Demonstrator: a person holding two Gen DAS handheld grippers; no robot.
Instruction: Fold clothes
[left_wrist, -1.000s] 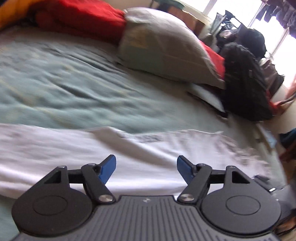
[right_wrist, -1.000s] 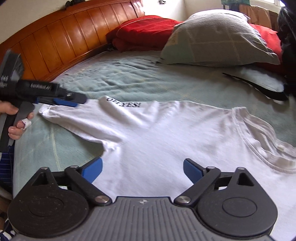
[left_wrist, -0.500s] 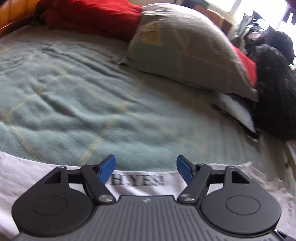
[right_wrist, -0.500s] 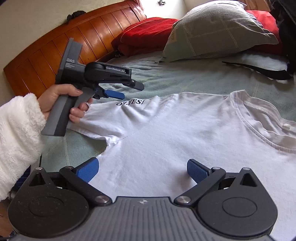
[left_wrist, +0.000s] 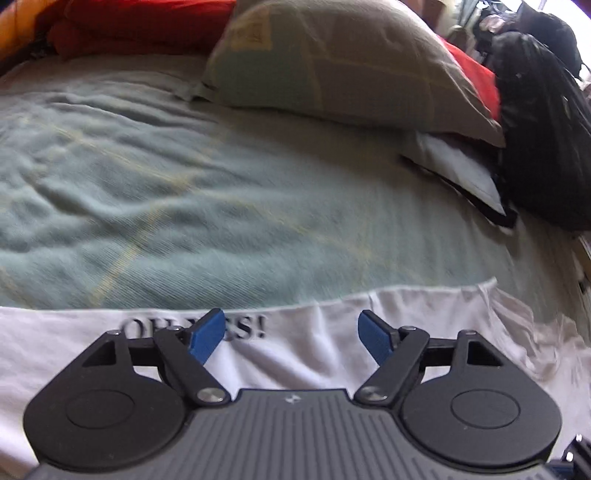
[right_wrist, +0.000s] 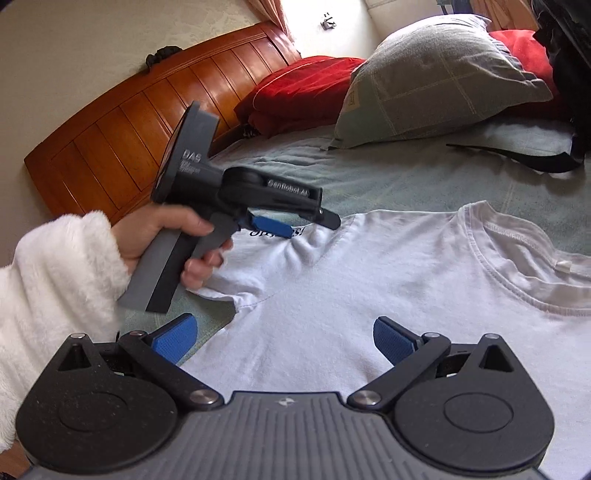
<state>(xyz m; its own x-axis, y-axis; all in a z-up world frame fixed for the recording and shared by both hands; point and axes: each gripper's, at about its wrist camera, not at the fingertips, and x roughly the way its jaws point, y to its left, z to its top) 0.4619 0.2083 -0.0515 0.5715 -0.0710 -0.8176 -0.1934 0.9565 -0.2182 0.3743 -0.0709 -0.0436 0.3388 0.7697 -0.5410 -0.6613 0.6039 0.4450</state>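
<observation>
A bed covered in a pale green checked woven blanket (right_wrist: 424, 177) is filling both views, with a curved orange-brown wooden headboard (right_wrist: 122, 136) standing at its far end under a cream wall. A large grey-green checked pillow (right_wrist: 436, 81) is lying on the blanket near the headboard, a folded red blanket (right_wrist: 299, 88) is sitting between that pillow and the headboard, and a black bag (left_wrist: 543, 122) is leaning just beside the pillow on the side away from the headboard.

A white cotton T-shirt (right_wrist: 369, 280) is lying spread flat on the green blanket, well apart from the pillow, its ribbed round neck opening pointing away from the headboard. One short sleeve, printed with dark lettering ending in an exclamation mark (left_wrist: 243, 328), is stretching toward the headboard side.

The left tool (right_wrist: 288, 225), gripped by a hand (right_wrist: 166, 236) in a fluffy white sleeve (right_wrist: 55, 280), is hovering just over that lettered sleeve; in its own camera its blue fingers (left_wrist: 205, 334) are standing wide apart with the sleeve's edge lying between them, and I cannot tell whether they are touching the cloth.

The right tool (right_wrist: 284, 339) is hanging over the shirt's body near the armpit seam, its blue fingers (right_wrist: 391, 339) also spread wide and gripping nothing.
</observation>
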